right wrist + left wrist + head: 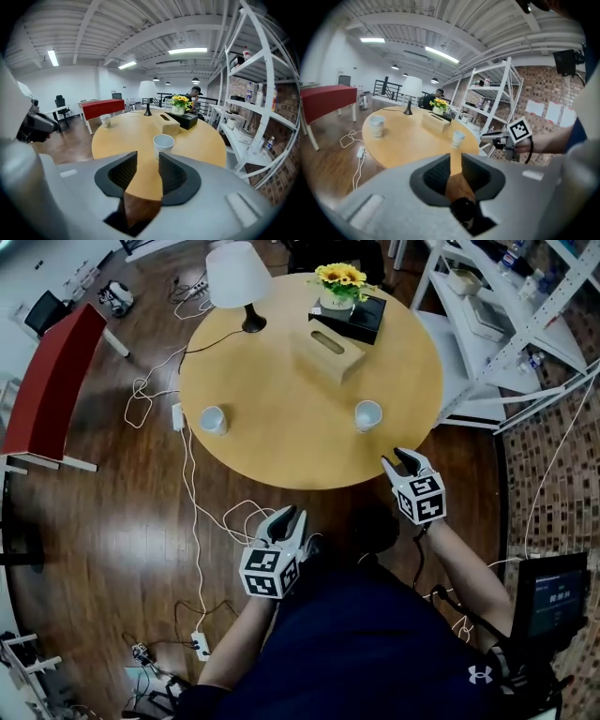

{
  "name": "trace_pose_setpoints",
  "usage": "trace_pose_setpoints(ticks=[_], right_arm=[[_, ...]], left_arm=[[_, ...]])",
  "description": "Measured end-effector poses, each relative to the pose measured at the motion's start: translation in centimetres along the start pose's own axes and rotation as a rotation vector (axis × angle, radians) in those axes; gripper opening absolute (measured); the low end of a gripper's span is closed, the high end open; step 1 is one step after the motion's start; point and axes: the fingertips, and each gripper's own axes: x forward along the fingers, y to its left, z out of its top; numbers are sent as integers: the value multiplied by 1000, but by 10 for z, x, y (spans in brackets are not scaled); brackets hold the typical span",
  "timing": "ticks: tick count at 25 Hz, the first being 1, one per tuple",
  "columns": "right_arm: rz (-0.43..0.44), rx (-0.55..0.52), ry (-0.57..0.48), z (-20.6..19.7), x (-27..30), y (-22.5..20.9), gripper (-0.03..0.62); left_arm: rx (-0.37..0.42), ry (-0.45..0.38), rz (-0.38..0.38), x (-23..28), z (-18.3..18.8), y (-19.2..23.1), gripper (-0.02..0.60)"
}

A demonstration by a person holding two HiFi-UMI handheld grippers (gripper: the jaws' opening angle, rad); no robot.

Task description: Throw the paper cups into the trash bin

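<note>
Our right gripper (147, 165) hovers just off the near edge of the round table (281, 451). Its jaws are moderately apart, with only tabletop showing between them. Straight ahead stands the nearer paper cup (163, 144), upright and mouth up, a little beyond the jaw tips.

Our left gripper (286, 517) hangs lower, over the floor short of the table. Its jaws are drawn to a narrow slot with nothing in it. The second paper cup (214, 420) stands upright near the table's left edge, well apart from the first.

Behind the cups sit a wooden tissue box (326, 352), a lamp (239, 277) and potted sunflowers (339, 279). Cables (202, 521) trail over the floor on the left.

Both cups are on the table, so we judge the task barely begun. We see no trash bin in any view.

- **Off-centre approach:** the cup looks light and empty, so a jaw tip could push it away or tip it over.
- **Jaw gap:** the right jaws look about as wide as the cup's rim, so they may shove the cup instead of passing round it.
- **Hard squeeze:** closing too firmly could crush the thin wall and squirt the cup out.
- **Left gripper:** its slot is too narrow for a cup, and a bump could knock the second cup off the edge onto the cables.
</note>
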Motion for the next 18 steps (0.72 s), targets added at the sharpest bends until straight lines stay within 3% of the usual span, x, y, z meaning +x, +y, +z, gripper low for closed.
trace_pose_setpoints(ticks=[5, 8, 12, 18], right_arm=[[8, -109, 70, 11, 54, -14, 222], [10, -202, 97, 17, 79, -15, 222], [0, -247, 109, 26, 102, -15, 222], [7, -346, 165, 37, 121, -1, 196]], left_arm=[[-49, -19, 106, -19, -5, 29, 74], [-82, -15, 147, -27, -11, 42, 74], [-117, -18, 186, -34, -16, 57, 74], [-151, -11, 198, -35, -18, 72, 71]])
